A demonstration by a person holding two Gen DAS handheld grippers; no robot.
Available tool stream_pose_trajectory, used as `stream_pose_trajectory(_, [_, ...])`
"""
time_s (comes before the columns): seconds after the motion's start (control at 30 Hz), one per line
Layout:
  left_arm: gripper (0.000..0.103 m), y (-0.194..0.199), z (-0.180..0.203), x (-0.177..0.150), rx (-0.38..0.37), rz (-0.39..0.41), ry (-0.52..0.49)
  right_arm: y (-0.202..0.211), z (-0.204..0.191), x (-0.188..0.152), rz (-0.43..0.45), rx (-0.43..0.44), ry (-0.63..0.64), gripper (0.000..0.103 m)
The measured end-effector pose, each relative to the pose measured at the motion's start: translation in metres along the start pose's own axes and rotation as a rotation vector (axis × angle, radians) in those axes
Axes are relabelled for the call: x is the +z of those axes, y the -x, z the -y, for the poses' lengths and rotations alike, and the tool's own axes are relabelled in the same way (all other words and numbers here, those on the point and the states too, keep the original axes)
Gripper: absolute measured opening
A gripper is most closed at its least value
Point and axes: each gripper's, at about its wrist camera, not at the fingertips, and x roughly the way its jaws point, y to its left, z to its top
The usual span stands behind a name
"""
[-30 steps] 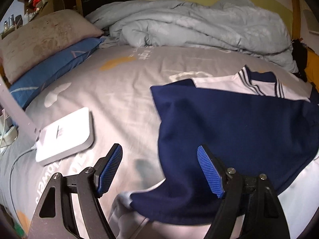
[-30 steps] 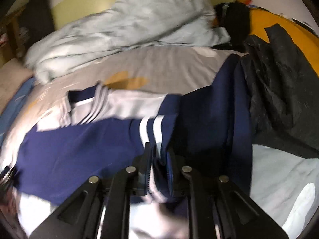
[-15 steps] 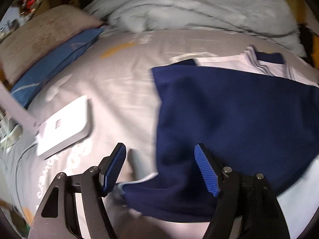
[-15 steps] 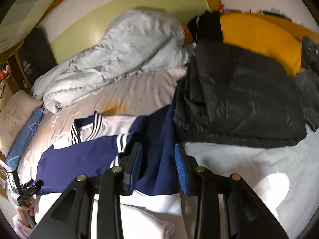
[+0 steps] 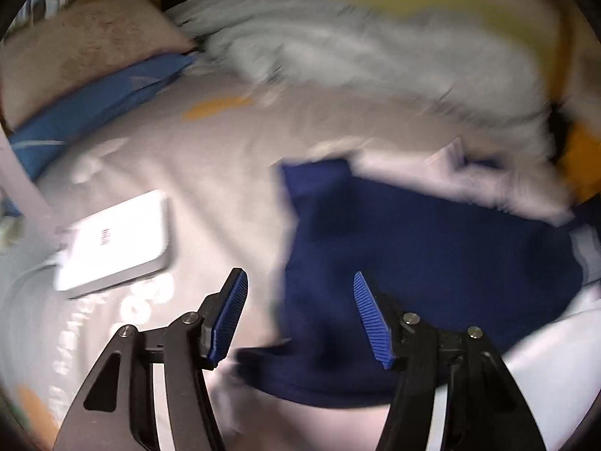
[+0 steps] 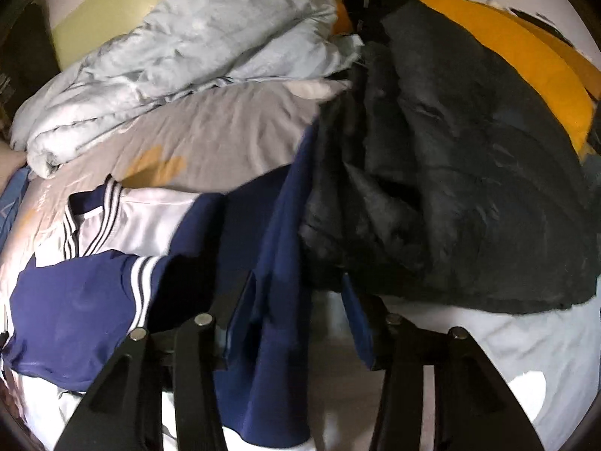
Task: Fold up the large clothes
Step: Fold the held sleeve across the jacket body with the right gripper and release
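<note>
A navy and white jacket (image 5: 413, 244) with striped collar and cuffs lies spread on the grey bed sheet (image 5: 210, 173). In the blurred left wrist view, my left gripper (image 5: 300, 300) hovers over the jacket's near left edge. Its jaws are closing, and the navy hem lies below the gap without touching the pads. In the right wrist view, the jacket (image 6: 75, 308) shows a striped cuff folded across its body. My right gripper (image 6: 296, 300) straddles a long navy strip of the jacket's right side. Its jaws are closing too, with bare space left beside the right pad.
A crumpled pale blue duvet (image 6: 195, 49) lies along the far wall. A black puffy coat (image 6: 450, 188) and an orange-yellow cloth (image 6: 526, 64) crowd the jacket's right side. A flat white box (image 5: 116, 240) with a cable and two pillows (image 5: 86, 49) sit to the left.
The right gripper let go of the striped cuff, which now rests on the jacket's body, and moved right to the jacket's side strip. The left jaws have narrowed and the left gripper has shifted a little.
</note>
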Motion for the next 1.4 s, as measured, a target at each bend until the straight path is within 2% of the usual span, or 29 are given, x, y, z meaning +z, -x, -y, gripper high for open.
stream_pose_trajectory(0.03, [0.059,0.012,0.006,0.003,-0.045,0.034,-0.001,0.000,-0.003,0.000,0.009,-0.006,0.017,0.008])
stream_pose_trajectory(0.07, [0.059,0.023,0.011,0.005,-0.073,0.070,-0.013,0.002,-0.004,0.001,0.014,-0.021,0.024,0.002])
stream_pose_trajectory(0.17, [0.060,0.054,0.031,0.006,-0.098,0.184,-0.086,0.021,-0.002,-0.007,0.079,-0.021,0.003,0.001])
stream_pose_trajectory(0.23, [0.064,0.066,0.038,0.004,-0.100,0.224,-0.120,0.046,0.001,-0.025,0.133,0.004,-0.001,0.001])
stream_pose_trajectory(0.3, [0.064,0.068,0.038,0.003,-0.112,0.217,-0.116,0.062,0.000,-0.045,0.152,0.024,-0.006,0.000])
stream_pose_trajectory(0.43, [0.064,0.060,0.033,0.004,-0.185,0.157,-0.056,0.073,-0.018,-0.091,0.086,0.105,0.080,0.000])
stream_pose_trajectory(0.47, [0.064,0.060,0.035,0.004,-0.191,0.150,-0.054,0.076,-0.026,-0.103,0.077,0.081,0.130,0.000])
stream_pose_trajectory(0.53, [0.064,0.061,0.038,0.002,-0.198,0.149,-0.069,0.082,-0.029,-0.108,0.113,0.027,0.142,0.000])
stream_pose_trajectory(0.57, [0.064,0.062,0.041,0.000,-0.197,0.155,-0.079,0.087,-0.024,-0.102,0.146,0.029,0.113,0.001])
stream_pose_trajectory(0.67, [0.065,0.065,0.049,-0.006,-0.203,0.174,-0.121,0.086,-0.013,-0.074,0.144,0.029,0.047,0.004])
stream_pose_trajectory(0.73, [0.071,0.064,0.054,-0.009,-0.213,0.179,-0.141,0.080,-0.009,-0.055,0.158,0.009,0.029,0.025])
stream_pose_trajectory(0.77, [0.072,0.063,0.057,-0.010,-0.213,0.176,-0.148,0.072,-0.008,-0.044,0.154,-0.005,0.032,0.040])
stream_pose_trajectory(0.87, [0.079,0.048,0.061,-0.015,-0.186,0.150,-0.165,0.048,-0.003,-0.024,0.111,-0.001,-0.004,0.037])
stream_pose_trajectory(0.97, [0.079,0.026,0.063,-0.023,-0.140,0.108,-0.188,0.027,0.005,-0.011,0.070,0.023,-0.051,0.036])
stream_pose_trajectory(1.03, [0.079,0.012,0.063,-0.028,-0.120,0.075,-0.193,0.010,0.004,-0.001,0.030,0.082,-0.049,0.032])
stream_pose_trajectory(1.07, [0.079,0.007,0.063,-0.030,-0.120,0.062,-0.193,0.003,0.000,0.003,0.013,0.084,-0.034,0.029])
stream_pose_trajectory(1.1, [0.079,0.004,0.063,-0.031,-0.122,0.050,-0.190,-0.002,-0.004,0.007,0.001,0.070,-0.006,0.024])
stream_pose_trajectory(1.2, [0.079,0.000,0.063,-0.032,-0.138,0.041,-0.185,-0.016,-0.014,0.019,0.004,-0.010,0.050,0.022])
stream_pose_trajectory(1.3, [0.079,0.001,0.063,-0.032,-0.145,0.037,-0.195,-0.029,-0.004,0.031,-0.019,-0.068,-0.016,0.021])
stream_pose_trajectory(1.4, [0.079,-0.003,0.064,-0.032,-0.145,0.022,-0.197,-0.035,0.001,0.041,0.006,-0.111,-0.049,0.021])
